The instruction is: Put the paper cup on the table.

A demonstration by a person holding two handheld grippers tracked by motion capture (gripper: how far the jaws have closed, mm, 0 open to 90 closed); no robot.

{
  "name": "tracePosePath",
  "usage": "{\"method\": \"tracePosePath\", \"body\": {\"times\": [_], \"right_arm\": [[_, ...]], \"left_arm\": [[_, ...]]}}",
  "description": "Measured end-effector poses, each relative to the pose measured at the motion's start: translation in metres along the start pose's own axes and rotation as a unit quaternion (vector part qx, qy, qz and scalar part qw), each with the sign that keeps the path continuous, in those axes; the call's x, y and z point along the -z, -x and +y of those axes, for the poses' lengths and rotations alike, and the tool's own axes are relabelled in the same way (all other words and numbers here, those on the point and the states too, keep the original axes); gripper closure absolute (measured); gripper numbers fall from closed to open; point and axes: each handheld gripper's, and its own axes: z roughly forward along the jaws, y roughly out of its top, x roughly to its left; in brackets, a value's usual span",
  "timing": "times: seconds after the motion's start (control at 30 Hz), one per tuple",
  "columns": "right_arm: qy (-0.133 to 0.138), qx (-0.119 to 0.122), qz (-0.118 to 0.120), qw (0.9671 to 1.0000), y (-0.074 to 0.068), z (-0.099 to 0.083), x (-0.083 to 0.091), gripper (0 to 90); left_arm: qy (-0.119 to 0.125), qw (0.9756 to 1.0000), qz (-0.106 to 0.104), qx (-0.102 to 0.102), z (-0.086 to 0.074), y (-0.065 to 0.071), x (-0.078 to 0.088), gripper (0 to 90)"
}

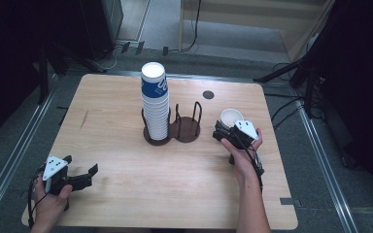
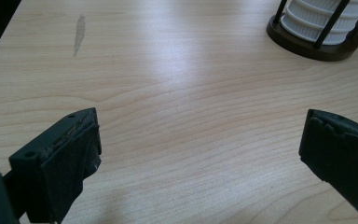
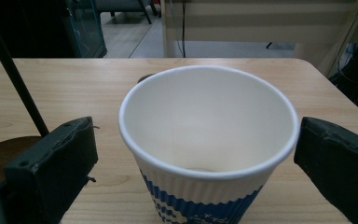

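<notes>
Standing upright between wide-open right gripper jaws, untouched: empty paper cup. Cup stack fills left holder; left gripper wide, empty.

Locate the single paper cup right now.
In the high view the single paper cup stands upright at the table's right side, just right of the empty rack ring, between the open right tongs.

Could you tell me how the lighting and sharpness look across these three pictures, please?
High view: the wooden table is evenly lit, the surroundings dark, the picture somewhat soft. Left gripper view: a pale sheen of glare runs across the table; the near fingers are blurred. Right gripper view: the paper cup is sharp and brightly lit, the background softer.
</notes>
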Motion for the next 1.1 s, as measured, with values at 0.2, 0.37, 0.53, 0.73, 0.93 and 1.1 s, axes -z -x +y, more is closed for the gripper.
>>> {"method": "tracePosePath", "body": {"times": [0.2, 0.37, 0.53, 0.73, 0.93, 1.1], "right_arm": [[0.003, 0.009, 0.014, 0.9999, 0.004, 0.005, 0.014, 0.0], [0.009, 0.012, 0.019, 0.9997, 0.008, 0.007, 0.025, 0.0], [0.015, 0.017, 0.022, 0.9995, 0.010, 0.008, 0.034, 0.0], [0.020, 0.018, 0.025, 0.9993, 0.012, 0.010, 0.046, 0.0], [0.034, 0.026, 0.026, 0.9987, 0.012, 0.012, 0.058, 0.0], [0.043, 0.029, 0.027, 0.9983, 0.011, 0.014, 0.068, 0.0]], "left_arm": [[0.000, 1.0000, 0.000, -0.001, 0.000, 0.000, 0.000, 0.0], [0.000, 1.0000, 0.000, -0.001, 0.000, 0.000, 0.000, 0.0], [-0.001, 1.0000, 0.001, -0.001, 0.000, 0.001, 0.000, 0.0], [-0.001, 1.0000, 0.001, -0.001, 0.000, 0.001, 0.000, 0.0], [-0.001, 1.0000, 0.001, -0.001, 0.000, 0.001, 0.000, 0.0], [-0.001, 1.0000, 0.001, -0.002, 0.000, 0.001, 0.000, 0.0]]}}
